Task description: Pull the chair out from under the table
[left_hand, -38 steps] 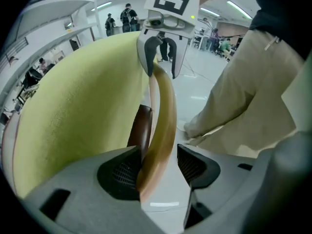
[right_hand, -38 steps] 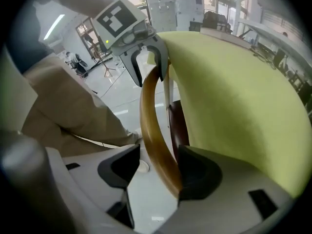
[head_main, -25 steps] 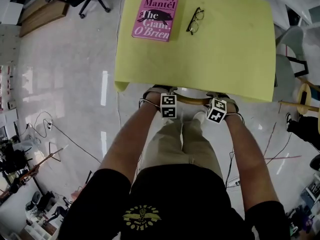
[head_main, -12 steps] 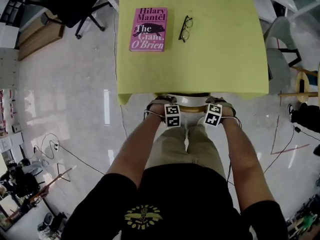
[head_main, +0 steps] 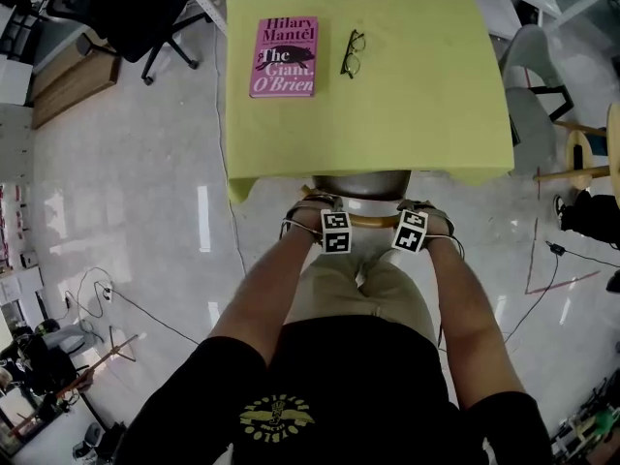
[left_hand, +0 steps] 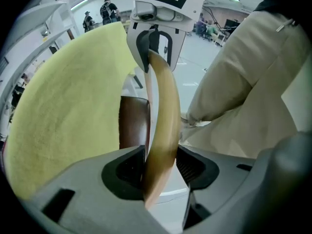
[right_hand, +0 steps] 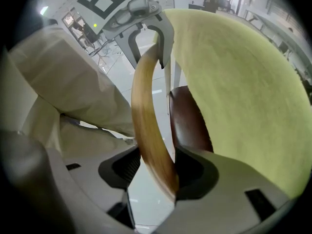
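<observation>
**Chair drawn part-way out, both grippers on its rail**

The chair stands at the near edge of the table, its seat now showing past the yellow top; a second ago only a sliver of it peeked out. The curved wooden rail of its back lies just in front of the person's knees.

The left gripper points steeply down over the rail. Its jaws have just been closing a little, and the rail fills the gap between them with both pads against it. The right gripper clamps the same rail further along, its jaws narrowly apart and pressed on the wood.

Both grippers and the rail sit further from the table edge than before, nearer the person. The book and glasses lie side by side at the far end of the top, unmoved on it.
</observation>
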Demonstrator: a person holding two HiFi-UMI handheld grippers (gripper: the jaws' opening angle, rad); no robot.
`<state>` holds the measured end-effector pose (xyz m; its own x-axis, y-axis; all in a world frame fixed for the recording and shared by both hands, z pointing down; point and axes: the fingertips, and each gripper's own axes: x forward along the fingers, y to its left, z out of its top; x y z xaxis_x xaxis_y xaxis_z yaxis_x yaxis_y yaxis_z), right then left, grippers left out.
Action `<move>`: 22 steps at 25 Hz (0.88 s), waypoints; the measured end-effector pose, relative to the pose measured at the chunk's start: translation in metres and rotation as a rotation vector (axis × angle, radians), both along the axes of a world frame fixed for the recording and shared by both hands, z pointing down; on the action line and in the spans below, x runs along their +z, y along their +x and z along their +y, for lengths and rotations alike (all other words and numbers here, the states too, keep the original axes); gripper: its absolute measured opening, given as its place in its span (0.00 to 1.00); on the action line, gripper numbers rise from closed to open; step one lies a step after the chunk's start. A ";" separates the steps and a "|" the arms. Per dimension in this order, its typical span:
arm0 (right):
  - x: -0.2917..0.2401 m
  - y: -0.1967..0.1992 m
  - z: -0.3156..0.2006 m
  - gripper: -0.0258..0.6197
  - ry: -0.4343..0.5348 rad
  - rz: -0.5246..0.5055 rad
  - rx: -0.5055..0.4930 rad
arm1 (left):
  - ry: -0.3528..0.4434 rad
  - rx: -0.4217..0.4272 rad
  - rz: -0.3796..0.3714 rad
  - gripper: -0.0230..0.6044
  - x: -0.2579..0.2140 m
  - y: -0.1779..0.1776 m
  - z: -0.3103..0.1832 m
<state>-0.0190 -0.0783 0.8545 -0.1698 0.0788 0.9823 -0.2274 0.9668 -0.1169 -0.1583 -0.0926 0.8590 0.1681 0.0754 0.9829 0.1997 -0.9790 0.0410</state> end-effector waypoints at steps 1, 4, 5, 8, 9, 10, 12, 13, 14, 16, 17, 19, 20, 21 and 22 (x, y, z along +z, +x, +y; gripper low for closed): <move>0.000 0.001 0.007 0.37 -0.012 -0.004 0.001 | -0.012 0.005 0.000 0.34 0.000 0.001 0.007; -0.002 0.006 0.025 0.37 -0.015 -0.027 -0.002 | -0.027 -0.002 -0.001 0.34 -0.002 0.007 0.028; -0.003 0.008 0.029 0.37 -0.007 -0.034 -0.007 | -0.023 -0.013 -0.003 0.34 -0.003 0.009 0.034; -0.005 0.013 0.040 0.37 0.003 -0.040 -0.036 | -0.009 -0.049 -0.013 0.34 -0.004 0.012 0.049; -0.006 0.014 0.046 0.37 0.003 -0.038 -0.047 | -0.008 -0.061 -0.016 0.34 -0.004 0.014 0.056; -0.006 0.016 0.052 0.37 0.002 -0.038 -0.058 | -0.009 -0.073 -0.018 0.34 -0.004 0.016 0.064; -0.006 0.020 0.063 0.37 0.003 -0.042 -0.077 | -0.015 -0.094 -0.021 0.34 -0.004 0.020 0.078; -0.006 0.023 0.068 0.37 0.005 -0.045 -0.085 | -0.017 -0.103 -0.023 0.34 -0.004 0.022 0.084; -0.006 0.025 0.072 0.37 0.007 -0.047 -0.092 | -0.019 -0.111 -0.023 0.34 -0.004 0.024 0.089; -0.006 0.031 0.082 0.37 0.005 -0.049 -0.101 | -0.025 -0.121 -0.019 0.34 -0.004 0.030 0.101; -0.006 0.034 0.090 0.37 0.001 -0.050 -0.104 | -0.027 -0.124 -0.017 0.34 -0.004 0.033 0.109; -0.007 0.038 0.107 0.37 -0.006 -0.055 -0.111 | -0.024 -0.132 -0.018 0.34 -0.005 0.037 0.126; -0.008 0.040 0.114 0.37 -0.009 -0.057 -0.114 | -0.021 -0.135 -0.021 0.34 -0.006 0.039 0.133; -0.008 0.042 0.120 0.37 -0.009 -0.059 -0.117 | -0.018 -0.138 -0.025 0.34 -0.006 0.041 0.139; -0.008 0.043 0.126 0.37 -0.006 -0.060 -0.122 | -0.016 -0.143 -0.028 0.34 -0.005 0.043 0.145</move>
